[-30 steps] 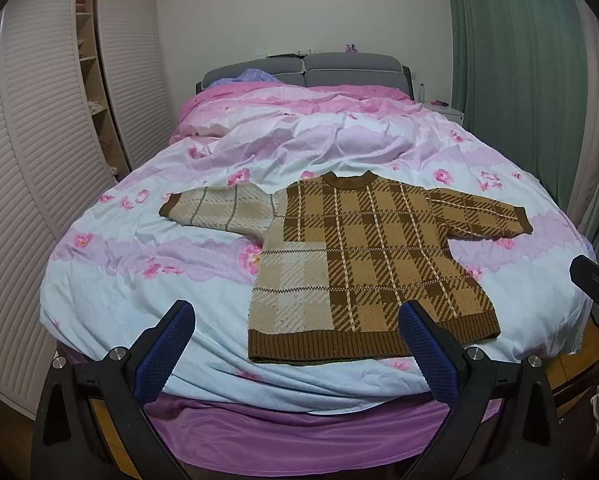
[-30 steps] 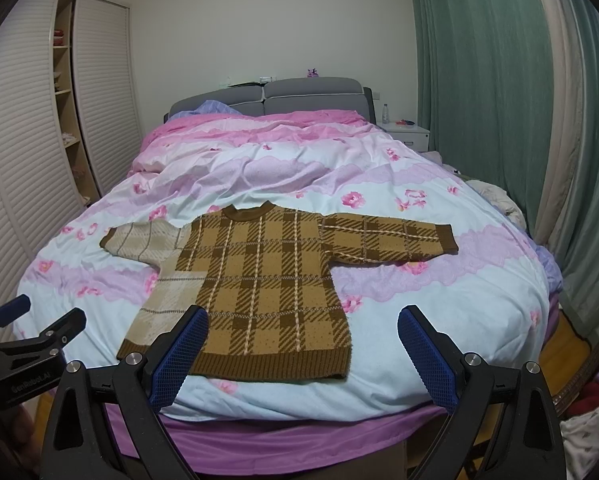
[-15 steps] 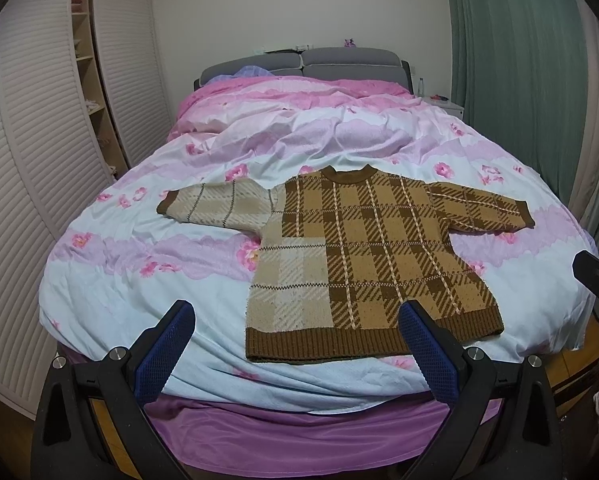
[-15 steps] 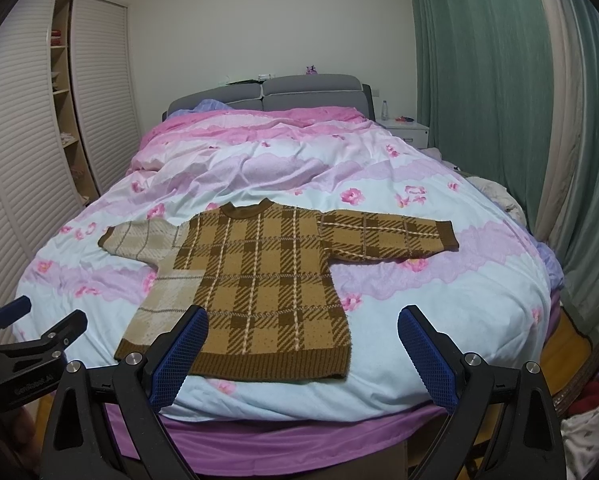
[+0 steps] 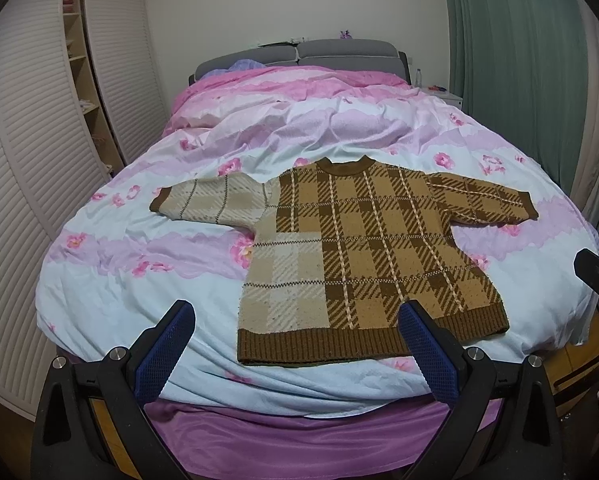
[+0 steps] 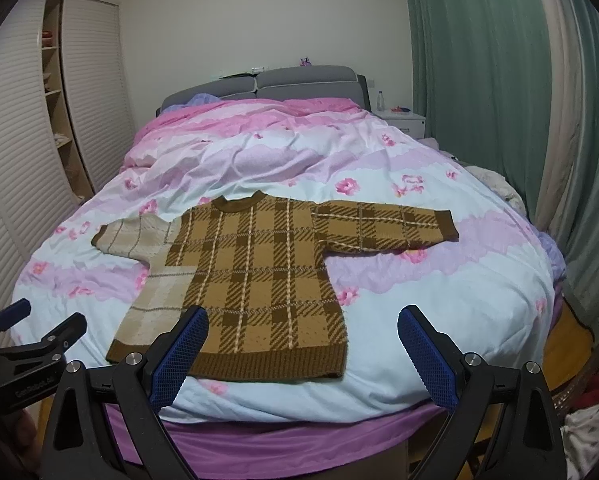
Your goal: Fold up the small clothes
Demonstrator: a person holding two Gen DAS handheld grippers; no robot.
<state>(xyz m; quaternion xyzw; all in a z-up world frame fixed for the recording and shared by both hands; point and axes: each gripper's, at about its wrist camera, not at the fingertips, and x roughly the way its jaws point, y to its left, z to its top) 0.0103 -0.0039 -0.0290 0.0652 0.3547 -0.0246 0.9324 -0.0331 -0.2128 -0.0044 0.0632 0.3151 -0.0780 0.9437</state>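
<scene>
A small brown plaid sweater (image 5: 363,256) (image 6: 255,272) lies flat on the bed, face up, both sleeves spread out; its left part and left sleeve (image 5: 215,204) are pale beige. The ribbed hem (image 5: 339,340) is nearest to me. My left gripper (image 5: 295,344) hangs open just short of the hem, above the bed's near edge, nothing between its blue pads. My right gripper (image 6: 303,352) is open too, in front of the hem's right half. The left gripper (image 6: 31,332) shows at the lower left of the right wrist view.
The bed (image 5: 139,292) has a pink, lilac and pale blue floral duvet and a grey headboard (image 5: 299,56). Louvred wardrobe doors (image 5: 23,160) stand on the left, green curtains (image 6: 479,80) on the right. A nightstand (image 6: 403,120) sits by the headboard. Clothes (image 6: 587,428) lie on the floor at right.
Both grippers have drifted slightly nearer to the bed and the sweater looks a little larger. Both stay open; the sweater has not moved.
</scene>
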